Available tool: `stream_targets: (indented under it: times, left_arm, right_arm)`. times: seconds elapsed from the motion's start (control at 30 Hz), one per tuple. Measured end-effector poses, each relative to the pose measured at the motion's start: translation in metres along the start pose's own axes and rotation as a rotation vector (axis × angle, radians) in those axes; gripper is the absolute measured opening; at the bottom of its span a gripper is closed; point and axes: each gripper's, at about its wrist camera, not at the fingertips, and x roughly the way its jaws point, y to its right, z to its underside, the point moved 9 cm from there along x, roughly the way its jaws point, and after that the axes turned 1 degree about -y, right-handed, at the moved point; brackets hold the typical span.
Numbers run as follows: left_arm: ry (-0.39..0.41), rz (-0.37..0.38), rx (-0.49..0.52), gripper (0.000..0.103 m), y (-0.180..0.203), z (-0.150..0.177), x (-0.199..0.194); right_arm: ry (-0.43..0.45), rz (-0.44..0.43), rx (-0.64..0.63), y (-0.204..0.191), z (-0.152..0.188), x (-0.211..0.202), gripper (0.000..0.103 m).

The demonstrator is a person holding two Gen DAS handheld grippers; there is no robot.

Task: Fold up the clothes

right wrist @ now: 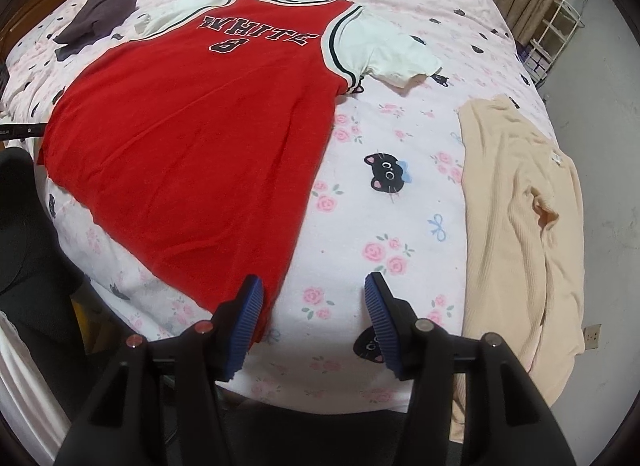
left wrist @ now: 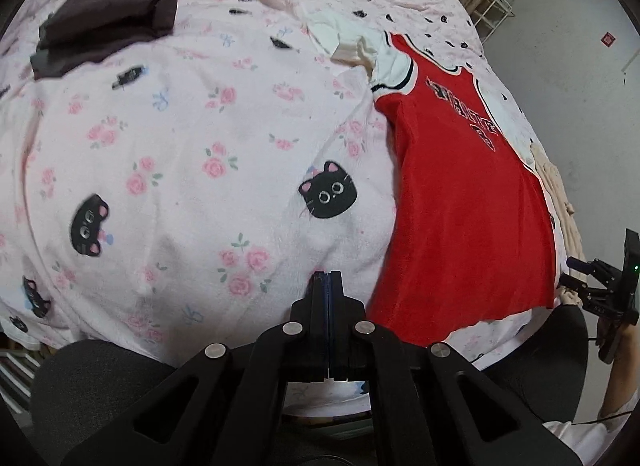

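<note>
Hand-held gripper (right wrist: 314, 286) tilted over jersey (right wrist: 192, 125)

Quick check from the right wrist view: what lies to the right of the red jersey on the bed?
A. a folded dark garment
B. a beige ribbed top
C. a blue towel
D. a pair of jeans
B: the beige ribbed top lies along the bed's right edge, apart from the red jersey.

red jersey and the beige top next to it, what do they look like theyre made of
Red jersey: a soft matte knit, maybe cotton; no sheen, slightly fuzzy surface, with knit striped trim at the armholes.
Beige top: looks like a ribbed knit; fine parallel ridges run along its length, and it lies in soft folds. Fibre cannot be told.
</note>
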Motion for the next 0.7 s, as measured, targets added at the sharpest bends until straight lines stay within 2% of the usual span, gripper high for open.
stream_targets:
  times: [0.17,0.33,0.37,0.43,0.47,0.5,0.6,0.7]
  left_arm:
    - [0.053,0.052,0.016,0.001,0.024,-0.014,-0.013]
    - [0.071,0.084,0.103,0.004,0.065,-0.033,-0.010]
    - [0.087,0.083,0.108,0.009,0.069,-0.041,-0.009]
    - [0.119,0.081,0.119,0.028,0.076,-0.058,-0.008]
    - [0.135,0.081,0.124,0.044,0.080,-0.066,-0.008]
    - [0.151,0.080,0.129,0.055,0.083,-0.074,-0.007]
    - [0.234,0.012,0.120,0.061,0.073,-0.113,-0.005]
    - [0.261,0.025,0.021,0.061,0.055,-0.143,0.007]
  right_arm:
    - [0.010,-0.004,-0.018,-0.006,-0.007,-0.001,0.055]
    - [0.034,-0.009,-0.036,-0.013,-0.023,-0.004,0.055]
    - [0.040,-0.009,-0.038,-0.014,-0.027,-0.005,0.055]
    - [0.051,-0.009,-0.042,-0.016,-0.037,-0.006,0.055]
    - [0.056,-0.008,-0.043,-0.017,-0.042,-0.007,0.055]
    - [0.059,-0.008,-0.046,-0.018,-0.046,-0.007,0.055]
    - [0.067,-0.007,-0.057,-0.023,-0.059,-0.007,0.055]
    - [0.073,-0.006,-0.071,-0.027,-0.071,-0.006,0.055]
